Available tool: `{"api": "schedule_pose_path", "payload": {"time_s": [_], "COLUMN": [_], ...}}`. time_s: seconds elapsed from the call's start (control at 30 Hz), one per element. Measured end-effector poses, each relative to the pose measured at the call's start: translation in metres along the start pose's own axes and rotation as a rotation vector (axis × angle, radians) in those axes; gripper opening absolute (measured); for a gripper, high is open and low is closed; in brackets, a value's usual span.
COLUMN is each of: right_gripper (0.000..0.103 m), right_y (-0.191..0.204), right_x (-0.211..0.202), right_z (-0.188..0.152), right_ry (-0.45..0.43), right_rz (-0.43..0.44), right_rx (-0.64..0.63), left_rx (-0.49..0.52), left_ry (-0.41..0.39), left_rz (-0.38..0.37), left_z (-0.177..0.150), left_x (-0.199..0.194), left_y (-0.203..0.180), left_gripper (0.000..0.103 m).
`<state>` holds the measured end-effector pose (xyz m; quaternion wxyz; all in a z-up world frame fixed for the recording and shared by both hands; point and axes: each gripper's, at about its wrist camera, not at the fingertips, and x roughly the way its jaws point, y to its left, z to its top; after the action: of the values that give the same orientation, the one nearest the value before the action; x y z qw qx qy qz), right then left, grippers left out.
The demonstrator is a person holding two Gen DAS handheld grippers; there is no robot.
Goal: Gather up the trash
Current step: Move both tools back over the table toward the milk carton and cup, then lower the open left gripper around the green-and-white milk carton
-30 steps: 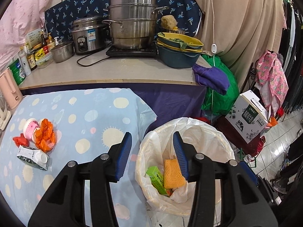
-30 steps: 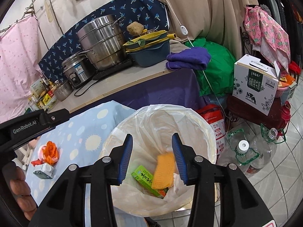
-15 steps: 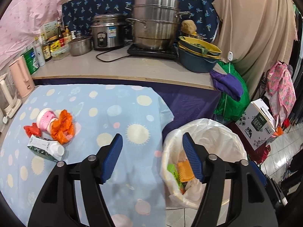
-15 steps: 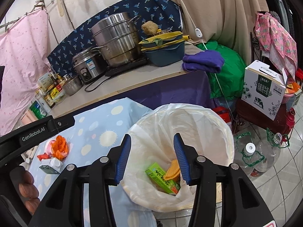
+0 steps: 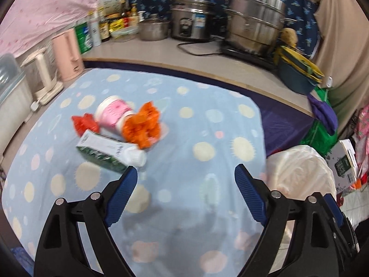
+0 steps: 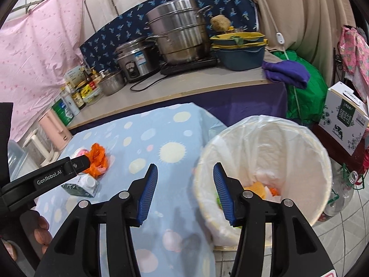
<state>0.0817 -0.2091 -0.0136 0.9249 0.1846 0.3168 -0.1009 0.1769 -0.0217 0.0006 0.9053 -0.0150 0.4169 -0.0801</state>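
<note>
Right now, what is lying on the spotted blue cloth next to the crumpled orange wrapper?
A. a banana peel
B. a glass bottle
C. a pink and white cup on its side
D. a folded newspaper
C: a pink and white cup lies tipped over on the spotted blue cloth, touching the crumpled orange wrapper, with a small carton just in front of them.

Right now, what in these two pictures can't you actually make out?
- Trash bin contents: right view, right claw covers part; only orange and green scraps show.
- Milk carton print: left view, motion blur.
- Counter bottle labels: too small.
- Left claw: empty; right view shows only one arm.
</note>
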Motion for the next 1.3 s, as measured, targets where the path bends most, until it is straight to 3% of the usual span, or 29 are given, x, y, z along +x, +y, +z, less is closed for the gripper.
{"api": "schedule_pose_path", "payload": {"time_s": [0.43,0.83,1.0,1.3], "right_gripper": [0.049,0.049,0.049,0.049], "right_y": [0.082,0.114,0.119,0.14], "right_x": [0.049,0.083,0.096,0.116], "right_z": [-0.015,-0.013,-0.009,-0.001], "right_ry": [0.091,0.135,0.149,0.155], "right_rz": [0.083,0.086,0.082,0.117], "right_rx": [-0.104,-0.155,-0.162,-0.188], "left_rx": [-0.251,-0.548,-0.535,-0.377], "left_ry": [0.113,0.287,0.295,0.254], "left_rz": [0.177,0.155,0.202,0.244], "left_z": [0.002,0.022,0.033,0.029], "left_x": [0.036,0.099,0.119,0.107], "left_y": [0.131,0.177,0.173,0.166], "left_gripper": [0.087,0.087,0.09,0.09]}}
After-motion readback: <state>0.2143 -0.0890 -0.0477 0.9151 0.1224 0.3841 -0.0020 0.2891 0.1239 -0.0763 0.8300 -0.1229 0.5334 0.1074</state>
